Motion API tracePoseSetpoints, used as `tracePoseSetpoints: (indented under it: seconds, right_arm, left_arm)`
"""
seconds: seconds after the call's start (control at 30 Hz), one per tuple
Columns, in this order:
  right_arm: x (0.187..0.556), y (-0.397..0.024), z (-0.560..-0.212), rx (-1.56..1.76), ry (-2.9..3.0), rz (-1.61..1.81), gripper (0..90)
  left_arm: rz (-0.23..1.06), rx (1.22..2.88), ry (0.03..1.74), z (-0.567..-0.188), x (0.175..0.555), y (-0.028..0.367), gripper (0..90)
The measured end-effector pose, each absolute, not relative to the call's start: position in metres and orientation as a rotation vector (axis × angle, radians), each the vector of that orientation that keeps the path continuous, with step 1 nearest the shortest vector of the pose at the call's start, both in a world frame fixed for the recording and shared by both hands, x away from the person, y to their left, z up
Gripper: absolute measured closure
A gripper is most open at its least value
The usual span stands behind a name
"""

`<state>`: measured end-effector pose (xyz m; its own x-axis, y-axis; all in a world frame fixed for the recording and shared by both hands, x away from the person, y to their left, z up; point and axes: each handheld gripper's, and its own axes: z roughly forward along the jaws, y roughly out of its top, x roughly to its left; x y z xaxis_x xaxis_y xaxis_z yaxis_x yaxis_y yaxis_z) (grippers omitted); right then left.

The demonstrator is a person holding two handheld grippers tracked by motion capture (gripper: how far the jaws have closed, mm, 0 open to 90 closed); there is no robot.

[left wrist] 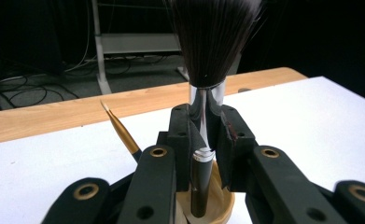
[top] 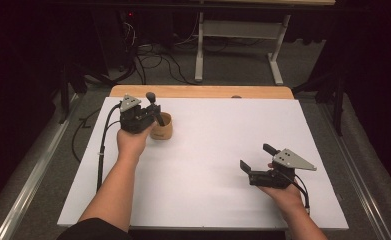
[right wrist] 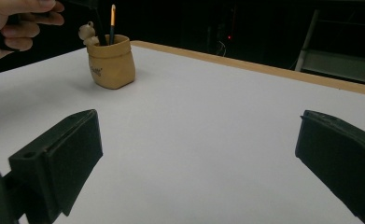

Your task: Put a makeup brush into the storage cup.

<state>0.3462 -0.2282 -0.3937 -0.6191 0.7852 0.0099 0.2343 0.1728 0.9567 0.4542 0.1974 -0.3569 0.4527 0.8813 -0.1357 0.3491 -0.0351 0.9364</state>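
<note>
A tan pouch-shaped holder (top: 163, 127) stands on the white board (top: 208, 155) at the far left. My left gripper (top: 156, 115) is right above it, shut on a big makeup brush (left wrist: 207, 107) with a chrome ferrule and dark bristles. The brush is upright, its black handle reaching down into the holder (left wrist: 220, 205). A thin brush with an orange handle (left wrist: 122, 131) leans out of the holder too. My right gripper (top: 256, 157) hovers over the board's near right with its jaws wide apart and nothing between them. From the right gripper view the holder (right wrist: 112, 63) is far off at the upper left.
A strip of wooden table top (top: 203, 91) runs behind the board. Beyond it, on the floor, are a white desk frame (top: 238, 45) and loose cables (top: 153, 60). A metal rail (top: 38, 170) runs along the left.
</note>
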Motion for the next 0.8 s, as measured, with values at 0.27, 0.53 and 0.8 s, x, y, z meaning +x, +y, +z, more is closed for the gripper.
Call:
tracePoseSetpoints:
  seconds: [0.27,0.53,0.8]
  right_arm:
    - [0.346,-0.227,-0.394,0.954,1.965,1.456,2.2]
    - [0.345,-0.227,-0.394,0.958,1.968,1.457,2.2]
    - [0.345,-0.226,-0.395,0.956,1.972,1.457,2.2]
  left_arm:
    - [0.614,1.655,1.097,-0.362,0.457,0.191,77.5]
    - [0.619,1.694,1.093,-0.366,0.457,0.186,77.4]
    - [0.624,1.715,1.099,-0.369,0.458,0.183,77.4]
